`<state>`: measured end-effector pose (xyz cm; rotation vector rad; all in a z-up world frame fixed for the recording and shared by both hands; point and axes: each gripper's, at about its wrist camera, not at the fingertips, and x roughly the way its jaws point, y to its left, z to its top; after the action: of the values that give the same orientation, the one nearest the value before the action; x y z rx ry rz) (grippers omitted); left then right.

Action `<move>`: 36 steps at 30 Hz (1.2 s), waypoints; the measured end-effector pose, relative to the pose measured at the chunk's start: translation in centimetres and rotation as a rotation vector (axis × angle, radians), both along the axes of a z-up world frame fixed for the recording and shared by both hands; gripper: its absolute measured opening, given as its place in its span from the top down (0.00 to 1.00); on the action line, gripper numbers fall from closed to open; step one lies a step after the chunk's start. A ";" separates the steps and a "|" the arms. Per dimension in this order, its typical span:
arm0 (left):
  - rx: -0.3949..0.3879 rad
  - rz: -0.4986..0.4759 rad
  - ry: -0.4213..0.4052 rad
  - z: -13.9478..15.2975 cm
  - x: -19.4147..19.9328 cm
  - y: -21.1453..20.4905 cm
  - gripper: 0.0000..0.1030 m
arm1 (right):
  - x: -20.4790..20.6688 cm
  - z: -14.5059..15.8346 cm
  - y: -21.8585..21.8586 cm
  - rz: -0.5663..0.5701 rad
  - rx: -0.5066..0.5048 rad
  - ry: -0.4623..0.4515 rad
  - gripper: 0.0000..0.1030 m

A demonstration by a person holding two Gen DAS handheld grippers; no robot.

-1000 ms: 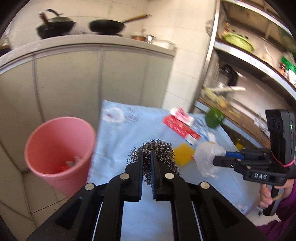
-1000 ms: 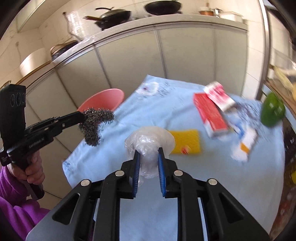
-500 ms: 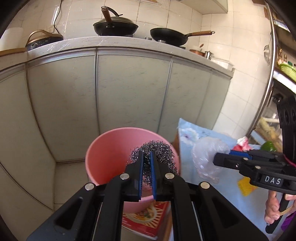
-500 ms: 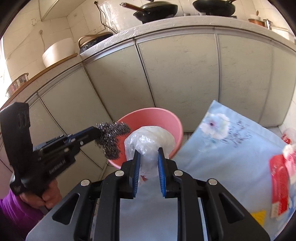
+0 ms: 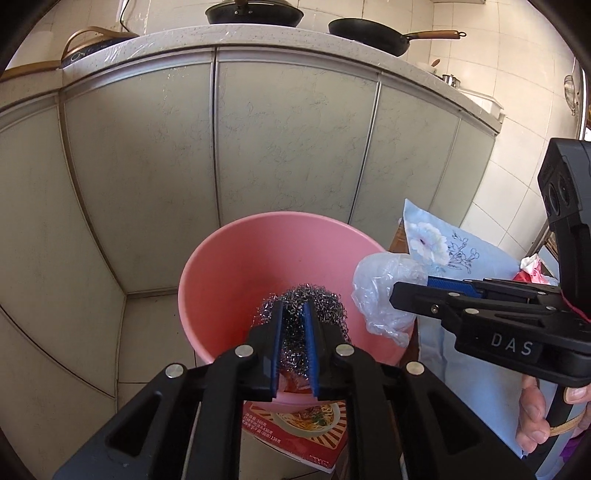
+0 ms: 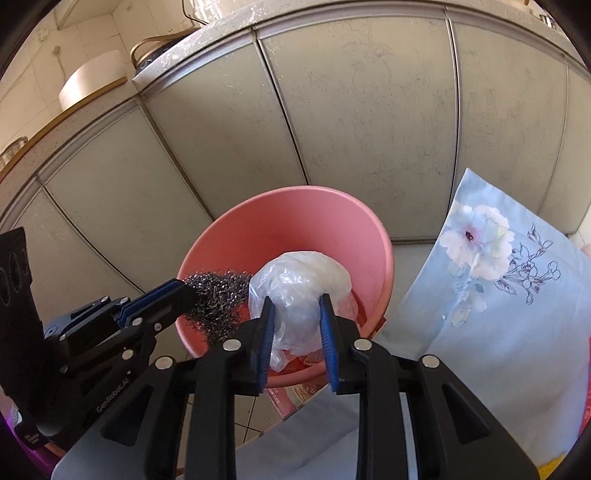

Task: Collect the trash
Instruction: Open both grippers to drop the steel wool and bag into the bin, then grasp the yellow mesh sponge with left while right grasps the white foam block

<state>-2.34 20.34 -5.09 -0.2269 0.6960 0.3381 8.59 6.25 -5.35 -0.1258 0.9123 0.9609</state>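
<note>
grey-green cabinet doors (image 5: 288,147) run under a pale speckled counter (image 5: 258,35), where two dark pans (image 5: 369,33) sit at the top of the left wrist view. white floor tiles lie below.

readable writing: "das" in pale letters on the side of the right gripper (image 5: 410,291) as seen from the left wrist camera, and "genrobot.ai" along the body of the left gripper (image 6: 184,291) in the right wrist view. a red printed packet (image 5: 306,424) under the bin shows a bowl of noodles and small print too fine to read.

a pink plastic bin (image 5: 221,266) stands on the floor against the cabinets, just beside the corner of a table covered with a light blue floral cloth (image 6: 498,295). some reddish scraps lie at its bottom, mostly hidden.

the left gripper is clamped on a steel wool scrubber (image 5: 306,306), its blue pads pressed into the wire tangle, which hangs over the bin's open mouth. the right gripper is closed around a crumpled clear plastic bag (image 6: 295,288); in the right wrist view the bag hangs over the mouth, while from the left it sits at the rim on the table side. scrubber and bag are just beside each other.
</note>
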 end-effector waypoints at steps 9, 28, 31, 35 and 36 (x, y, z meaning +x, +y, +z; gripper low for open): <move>-0.019 0.011 -0.002 0.4 -0.6 0.1 0.82 | 0.3 0.2 -0.1 0.001 0.027 0.008 0.64; -0.079 -0.184 -0.086 4.7 -2.8 -7.1 0.72 | -5.7 4.2 -11.7 -0.161 0.026 -0.114 0.64; -0.087 -0.256 -0.083 4.8 -3.0 -9.3 0.72 | -6.6 4.1 -14.0 -0.207 0.003 -0.123 0.64; -0.103 -0.354 -0.064 4.5 -2.5 -12.4 0.72 | -7.5 3.9 -17.5 -0.289 -0.021 -0.136 0.64; -0.104 -0.375 -0.054 4.3 -2.3 -13.1 0.72 | -7.6 3.7 -18.7 -0.317 -0.024 -0.134 0.64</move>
<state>-4.68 7.20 -0.77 -0.1983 0.6872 -0.0623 0.94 -12.49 -1.61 -0.0622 0.7921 0.6394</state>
